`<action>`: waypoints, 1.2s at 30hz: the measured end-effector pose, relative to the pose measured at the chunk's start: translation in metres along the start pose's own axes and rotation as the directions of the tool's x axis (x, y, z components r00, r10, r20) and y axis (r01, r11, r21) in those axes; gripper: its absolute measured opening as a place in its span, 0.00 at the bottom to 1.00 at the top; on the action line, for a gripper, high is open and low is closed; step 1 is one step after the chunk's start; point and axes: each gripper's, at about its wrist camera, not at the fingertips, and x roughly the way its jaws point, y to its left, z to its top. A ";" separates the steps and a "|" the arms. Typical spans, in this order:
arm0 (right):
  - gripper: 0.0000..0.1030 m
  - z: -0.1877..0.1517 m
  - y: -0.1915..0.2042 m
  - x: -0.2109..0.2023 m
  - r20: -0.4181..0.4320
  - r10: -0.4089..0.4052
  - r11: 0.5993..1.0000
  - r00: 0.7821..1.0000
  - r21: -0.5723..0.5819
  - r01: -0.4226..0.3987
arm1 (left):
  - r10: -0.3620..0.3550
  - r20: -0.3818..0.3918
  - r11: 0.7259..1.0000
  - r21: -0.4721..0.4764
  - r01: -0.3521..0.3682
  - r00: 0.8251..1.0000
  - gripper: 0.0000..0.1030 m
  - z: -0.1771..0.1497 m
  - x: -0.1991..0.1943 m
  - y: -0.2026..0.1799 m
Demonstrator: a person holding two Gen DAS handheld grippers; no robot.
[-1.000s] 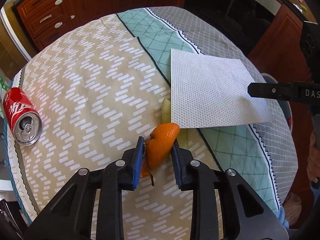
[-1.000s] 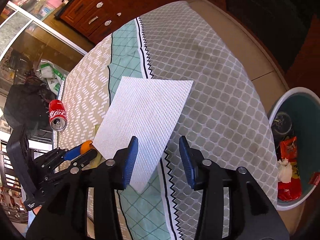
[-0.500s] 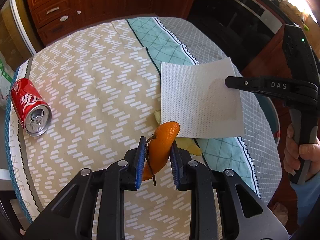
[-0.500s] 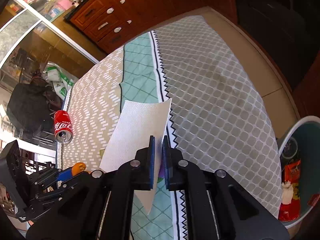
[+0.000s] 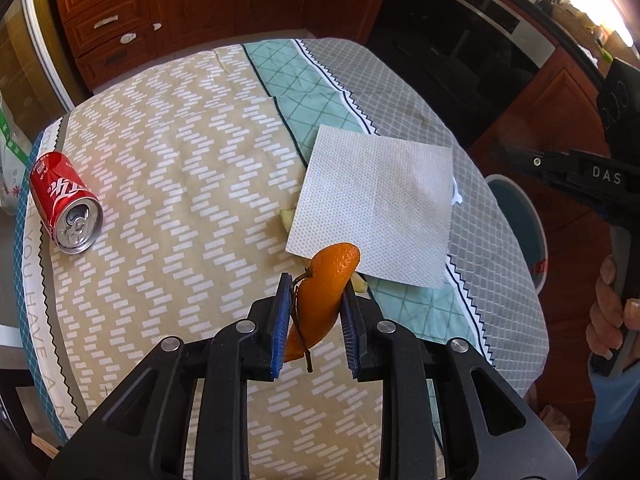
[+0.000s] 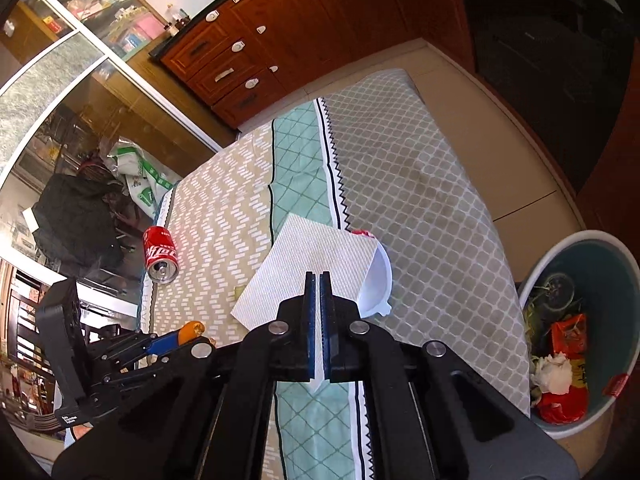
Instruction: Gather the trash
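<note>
Since the earlier frame the right tool (image 6: 319,280) has drawn its jaws together on the near edge of the white paper towel (image 6: 316,256), and the towel now slopes up off the desk (image 6: 420,200) toward the jaws, where a second ago it lay flat between open fingers. Both tools sit higher above the cloth than before, and a white plastic cup (image 6: 378,284) with a red mark at its far rim has come into sight under the towel's lifted right side.

From the left wrist, the left tool (image 5: 314,312) is clamped on a curved piece of orange peel (image 5: 324,292) with a thin dark stem hanging beside it, held clear of the patterned tablecloth (image 5: 180,152). Just beyond the peel lies the paper towel (image 5: 376,204), over the teal and grey bands of the cloth, with pale yellowish scraps (image 5: 287,218) peeking out at its left edge and near corner. A red soda can (image 5: 66,204) lies on its side near the desk's left edge, well apart from the towel. At the right, the right tool (image 5: 560,172) shows side-on, a hand (image 5: 612,312) gripping its handle.

From the right wrist, the blue pads (image 6: 326,328) meet with only the thin towel between them. The soda can (image 6: 160,254) lies to the left, and the left tool (image 6: 182,336) with its orange peel (image 6: 191,330) shows at lower left. Off the desk's right edge stands a teal bin (image 6: 592,256) holding red wrappers and crumpled tissue.
</note>
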 end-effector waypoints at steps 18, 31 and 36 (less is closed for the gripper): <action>0.72 -0.029 0.035 0.097 -0.113 -0.037 0.999 0.993 0.003 0.038 | 0.001 -0.010 0.992 -0.130 -0.002 1.000 0.24 -0.020 0.001 0.062; 0.02 -0.032 0.074 0.112 -0.109 -0.146 0.984 0.983 -0.115 0.134 | -0.060 -0.011 0.985 -0.162 0.057 0.998 0.24 -0.027 0.005 0.085; 0.02 -0.030 0.075 0.069 -0.049 -0.067 0.994 0.997 -0.095 0.062 | -0.064 -0.004 0.988 -0.143 0.063 0.998 0.24 -0.021 0.002 0.071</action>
